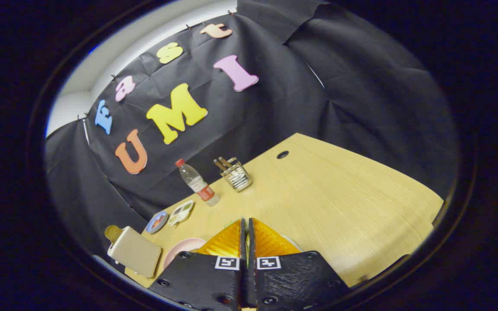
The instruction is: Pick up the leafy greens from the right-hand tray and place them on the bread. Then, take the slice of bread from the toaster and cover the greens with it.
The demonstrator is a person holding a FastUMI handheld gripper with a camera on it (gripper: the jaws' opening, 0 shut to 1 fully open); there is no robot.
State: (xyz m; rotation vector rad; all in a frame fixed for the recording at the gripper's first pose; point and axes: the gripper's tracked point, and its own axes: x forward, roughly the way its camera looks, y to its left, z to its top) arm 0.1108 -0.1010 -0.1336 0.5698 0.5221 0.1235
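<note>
Above the wooden table (339,190), gripper (247,224) fingers nearly pressed together, green sliver at tips, pink plate (180,250) just left, toaster (134,252) beyond.

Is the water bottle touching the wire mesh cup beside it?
Apart. The gripper view shows bare table between the water bottle and the wire mesh cup, both beyond the nearly shut tongs.
</note>
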